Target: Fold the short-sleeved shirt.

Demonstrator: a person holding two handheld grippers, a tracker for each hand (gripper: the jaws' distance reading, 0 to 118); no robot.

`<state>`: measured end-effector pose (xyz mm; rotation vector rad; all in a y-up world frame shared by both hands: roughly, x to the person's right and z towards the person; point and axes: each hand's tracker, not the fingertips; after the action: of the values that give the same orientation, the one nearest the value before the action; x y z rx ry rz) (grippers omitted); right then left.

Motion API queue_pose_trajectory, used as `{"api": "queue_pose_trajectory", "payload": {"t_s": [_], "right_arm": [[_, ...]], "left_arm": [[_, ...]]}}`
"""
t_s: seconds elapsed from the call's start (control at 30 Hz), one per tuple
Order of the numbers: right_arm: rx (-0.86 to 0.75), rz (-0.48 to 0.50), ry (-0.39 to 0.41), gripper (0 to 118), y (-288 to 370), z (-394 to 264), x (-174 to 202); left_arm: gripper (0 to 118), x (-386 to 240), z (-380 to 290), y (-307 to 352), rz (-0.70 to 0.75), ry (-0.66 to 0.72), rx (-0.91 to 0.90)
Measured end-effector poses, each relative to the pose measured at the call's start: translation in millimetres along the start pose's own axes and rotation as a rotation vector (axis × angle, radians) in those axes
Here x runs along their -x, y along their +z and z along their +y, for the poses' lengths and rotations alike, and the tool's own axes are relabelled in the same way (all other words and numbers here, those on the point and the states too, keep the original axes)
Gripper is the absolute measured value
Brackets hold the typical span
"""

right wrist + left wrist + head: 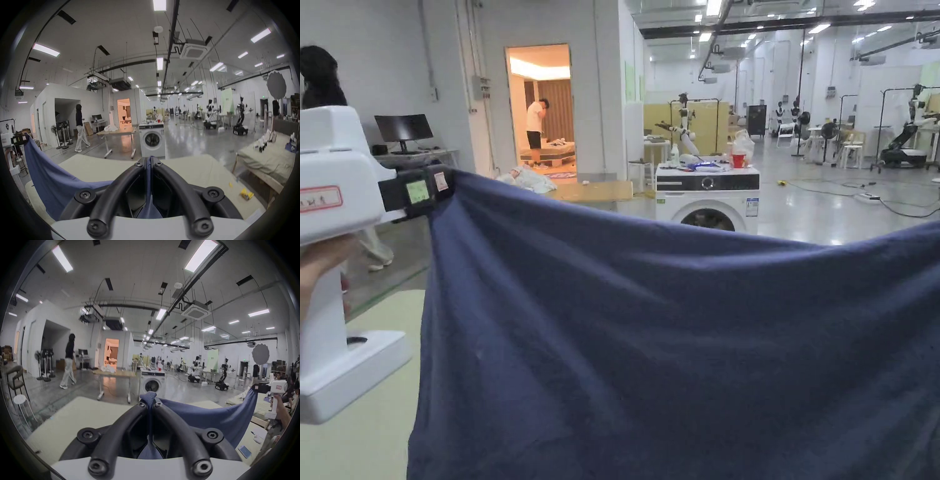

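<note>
While the blue shirt (675,350) is hanging spread above the pale table (362,425) (its edge sagging), the left gripper (150,405) and right gripper (148,160) are each clamping a corner.

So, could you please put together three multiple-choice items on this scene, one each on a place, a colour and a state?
1. Where is the shirt?
A. Flat on the table
B. Held up in the air between both claws
C. Inside the washing machine

2. What colour is the shirt?
A. Dark blue
B. Red
C. White

3. What state is the left claw in?
A. Open
B. Shut on the shirt
C. Shut on nothing

Answers:
1 B, its top edge sags between the left claw and the right claw.
2 A, blue cloth spans the head view.
3 B, cloth is pinched between both jaws.
</note>
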<state>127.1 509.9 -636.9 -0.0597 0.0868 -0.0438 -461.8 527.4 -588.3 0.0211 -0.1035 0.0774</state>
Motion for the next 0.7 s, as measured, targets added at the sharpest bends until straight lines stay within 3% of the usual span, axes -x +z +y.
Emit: {"api": "queue_pose_trajectory", "payload": {"t_s": [0.2,0.53,0.7], "right_arm": [[-0.064,-0.108,0.131,1,-37,70,28],[-0.065,-0.165,0.124,1,-115,144,52],[-0.078,-0.220,0.197,1,-144,151,68]], "left_arm": [[0,10,47,-43,0.026,0.033,-0.019],[0,35,96,-145,0.143,0.049,-0.001],[0,18,92,-165,0.189,0.012,-0.010]]}}
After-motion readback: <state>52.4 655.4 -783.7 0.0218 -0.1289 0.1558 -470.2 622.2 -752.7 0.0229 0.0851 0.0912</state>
